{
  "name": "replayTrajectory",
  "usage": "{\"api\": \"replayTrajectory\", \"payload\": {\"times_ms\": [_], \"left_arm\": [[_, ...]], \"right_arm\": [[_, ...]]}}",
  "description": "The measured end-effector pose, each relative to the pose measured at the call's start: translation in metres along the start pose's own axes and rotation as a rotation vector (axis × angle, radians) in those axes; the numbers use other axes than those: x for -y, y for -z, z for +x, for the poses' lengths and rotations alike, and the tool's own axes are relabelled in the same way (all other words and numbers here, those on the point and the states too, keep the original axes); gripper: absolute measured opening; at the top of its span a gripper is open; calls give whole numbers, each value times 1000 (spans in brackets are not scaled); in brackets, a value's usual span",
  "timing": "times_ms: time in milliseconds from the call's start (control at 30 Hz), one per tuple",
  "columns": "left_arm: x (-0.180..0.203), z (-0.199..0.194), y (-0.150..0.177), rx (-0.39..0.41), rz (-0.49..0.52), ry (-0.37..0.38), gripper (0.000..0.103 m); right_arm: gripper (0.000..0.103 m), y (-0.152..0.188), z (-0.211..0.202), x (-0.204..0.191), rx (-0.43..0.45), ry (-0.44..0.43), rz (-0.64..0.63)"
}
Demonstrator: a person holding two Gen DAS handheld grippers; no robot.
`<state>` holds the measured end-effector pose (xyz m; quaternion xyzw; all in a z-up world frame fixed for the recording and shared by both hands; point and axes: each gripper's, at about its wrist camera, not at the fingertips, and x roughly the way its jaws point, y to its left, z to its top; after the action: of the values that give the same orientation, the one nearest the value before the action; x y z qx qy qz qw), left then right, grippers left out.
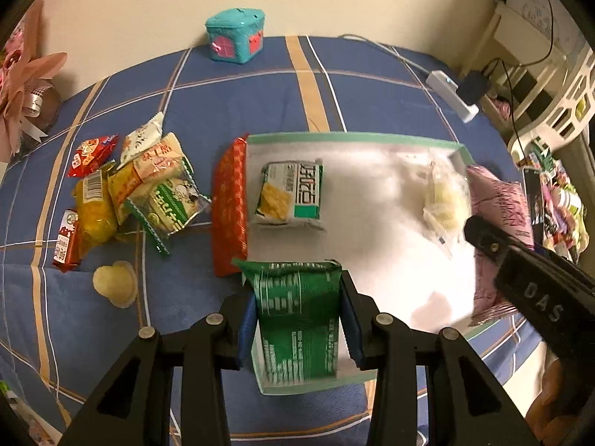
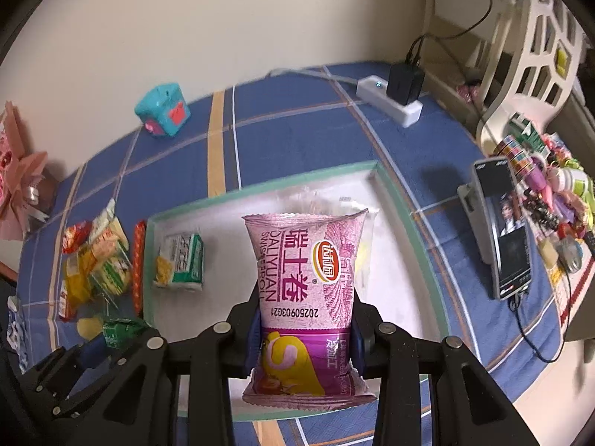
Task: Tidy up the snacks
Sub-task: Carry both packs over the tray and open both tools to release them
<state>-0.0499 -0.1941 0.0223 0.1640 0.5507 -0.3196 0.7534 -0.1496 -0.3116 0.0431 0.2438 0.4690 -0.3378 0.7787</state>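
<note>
1. The left gripper (image 1: pixel 299 319) is sitting at the bottom centre of the left wrist view, its jaws closing on a green snack packet (image 1: pixel 297 319) that is standing between the blue pads over the near edge of the white tray (image 1: pixel 372 137).
2. The right gripper (image 2: pixel 303 338) is filling the bottom centre of the right wrist view, its jaws pinching a pink Swiss-roll packet (image 2: pixel 303 278) at its lower half, with the packet rising upright in front of the tray (image 2: pixel 409 215).
3. In the left wrist view the right gripper's black body is entering from the right edge, with the pink packet (image 1: pixel 498 200) showing at the tray's right rim.
4. A green-and-white cracker packet (image 1: pixel 290 195) is lying inside the tray toward its left side, and a pale yellowish packet (image 1: pixel 444 197) is lying toward its right side, blurred.
5. A long red packet (image 1: pixel 230 208) is lying just outside the tray's left rim, touching it.
6. A heap of mixed snacks (image 1: pixel 148 186) is lying at the left of the frame on the blue checked cloth (image 1: pixel 230 104), with a pale round snack (image 1: pixel 115 282) just below it.
7. A teal box (image 1: pixel 236 35) is standing at the top centre against the wall; a power strip (image 2: pixel 388 102) and a phone (image 2: pixel 500 226) are lying at the right.
</note>
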Motion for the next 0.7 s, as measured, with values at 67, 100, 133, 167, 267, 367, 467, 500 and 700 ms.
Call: {"api": "replayTrajectory", "payload": {"times_ms": [67,100,133,167,267,367,467,500,700], "left_arm": [[2,5,1,-14,0,2,42],[2,7,2,-23,-2,4,42],[1,10,2,-30,-6,7,42],[0,12,2,-38,-10,9,42],[-1,17,4,-53,-17,-1,42],[-3,23,5,-68,-27,-8,42],[-5,28,6,-81,-30,-14,42],[-5,29,6,-84,-29,-16,42],[-4,38,8,-107,-34,-22,42]], "right_arm": [[40,2,7,-1,-23,0,-7],[40,3,12,-1,-36,1,-10],[40,4,16,-2,-49,3,-12],[40,5,18,-2,-58,5,-12],[40,8,30,-2,-93,10,-12],[40,12,40,-2,-126,13,-15],[40,14,48,-3,-149,15,-18],[40,15,51,-3,-155,14,-18],[40,19,56,-3,-176,15,-15]]}}
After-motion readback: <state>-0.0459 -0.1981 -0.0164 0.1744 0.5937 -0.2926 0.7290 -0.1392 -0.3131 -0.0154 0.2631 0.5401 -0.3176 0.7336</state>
